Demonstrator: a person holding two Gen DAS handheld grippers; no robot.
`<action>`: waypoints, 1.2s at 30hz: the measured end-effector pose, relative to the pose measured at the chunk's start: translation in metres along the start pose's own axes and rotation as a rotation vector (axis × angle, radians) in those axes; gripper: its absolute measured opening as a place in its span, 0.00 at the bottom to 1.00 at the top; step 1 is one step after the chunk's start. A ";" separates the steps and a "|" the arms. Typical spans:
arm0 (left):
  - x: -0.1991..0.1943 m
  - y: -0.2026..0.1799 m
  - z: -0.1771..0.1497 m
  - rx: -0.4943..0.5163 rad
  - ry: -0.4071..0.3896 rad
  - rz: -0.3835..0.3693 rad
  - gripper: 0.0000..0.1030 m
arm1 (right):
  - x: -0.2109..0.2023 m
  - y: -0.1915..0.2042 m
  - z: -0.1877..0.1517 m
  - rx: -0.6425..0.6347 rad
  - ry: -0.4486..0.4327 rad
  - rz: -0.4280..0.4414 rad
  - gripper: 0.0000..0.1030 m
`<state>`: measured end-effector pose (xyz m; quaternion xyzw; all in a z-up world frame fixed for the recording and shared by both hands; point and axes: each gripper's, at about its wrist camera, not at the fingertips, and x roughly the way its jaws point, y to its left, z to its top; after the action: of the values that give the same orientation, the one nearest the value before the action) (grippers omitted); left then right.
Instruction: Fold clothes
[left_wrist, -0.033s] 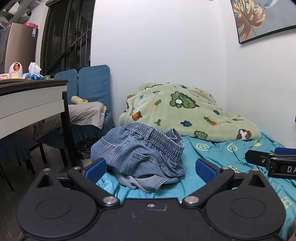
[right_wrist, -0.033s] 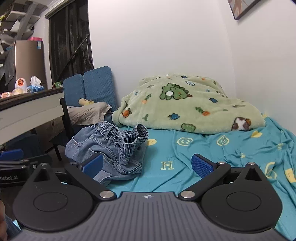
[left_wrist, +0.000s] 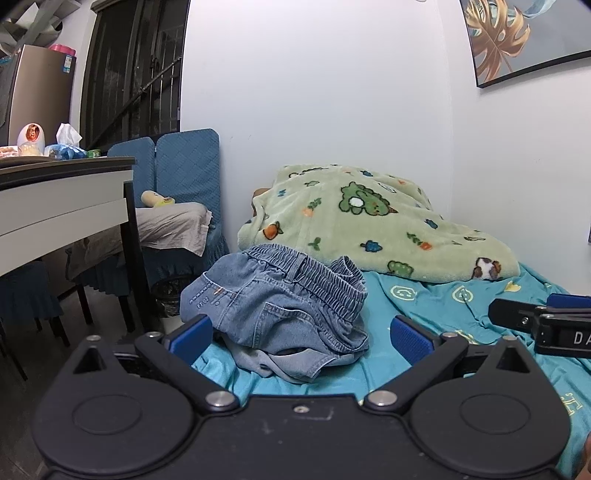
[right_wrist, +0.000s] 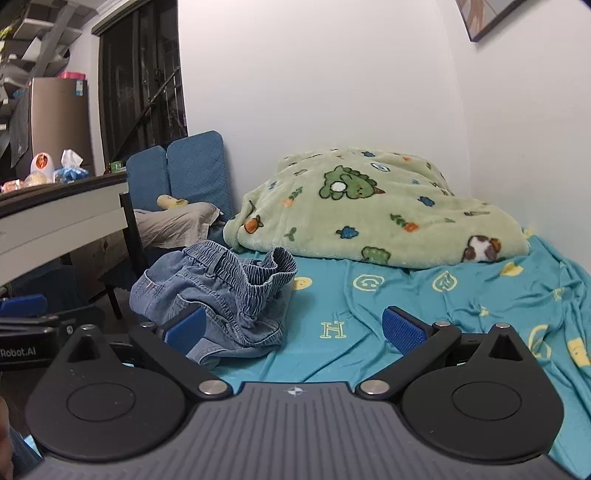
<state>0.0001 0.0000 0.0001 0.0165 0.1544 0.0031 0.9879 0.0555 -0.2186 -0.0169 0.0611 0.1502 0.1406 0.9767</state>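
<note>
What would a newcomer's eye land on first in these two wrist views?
A crumpled pair of light-blue denim shorts lies heaped on the teal bedsheet near the bed's left edge. Behind it against the white wall sits a bunched green dinosaur-print blanket. Both tools, left and right, are open and hold nothing.

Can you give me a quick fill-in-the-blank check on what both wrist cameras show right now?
1. The denim shorts lie crumpled on a ____ bed sheet.
2. Both the left gripper and the right gripper have their jaws ____.
3. Behind the shorts, a green blanket is printed with cartoon ____.
4. The ____ gripper is the one centred on the shorts.

Missing words: turquoise; open; dinosaurs; left
</note>
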 end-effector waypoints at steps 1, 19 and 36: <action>0.000 0.000 0.000 -0.001 0.000 0.000 1.00 | 0.000 -0.001 0.000 0.010 -0.001 0.006 1.00; 0.002 0.000 -0.001 -0.013 0.001 -0.003 1.00 | 0.002 0.001 -0.002 -0.005 -0.006 0.017 1.00; 0.002 0.000 -0.001 -0.008 0.008 0.003 1.00 | 0.003 0.003 -0.002 -0.006 -0.003 0.024 1.00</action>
<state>0.0019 -0.0003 -0.0017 0.0127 0.1585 0.0052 0.9873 0.0571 -0.2150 -0.0195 0.0602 0.1477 0.1526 0.9753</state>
